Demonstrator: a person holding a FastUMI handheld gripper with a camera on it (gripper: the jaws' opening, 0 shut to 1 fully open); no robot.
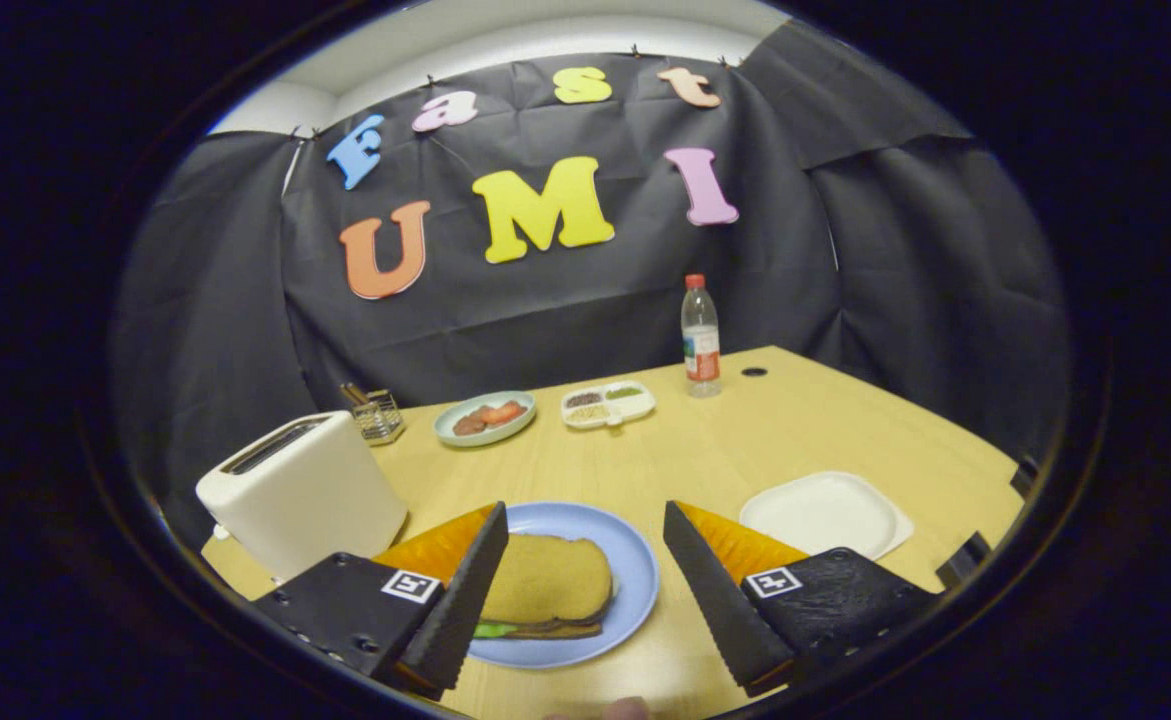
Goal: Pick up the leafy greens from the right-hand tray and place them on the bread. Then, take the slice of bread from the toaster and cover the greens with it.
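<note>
1. Tongs (585, 590): fingers spread wide, holding nothing, above the bench (745, 440).
2. Sandwich (545, 590) on blue plate (635, 580), between the fingers, nearer the left one. Top bread slice on; leafy greens (493, 630) show at its 7 o'clock edge.
3. White tray (825, 512), 2 o'clock of plate: bare.
4. Toaster (300, 490), 10 o'clock: no slice seen in slots.
5. Status: both steps look done; nothing left, est.

Bread slice (548, 580) atop leafy greens (493, 630) — flat on blue plate (635, 580) beside white toaster (300, 490)
</note>
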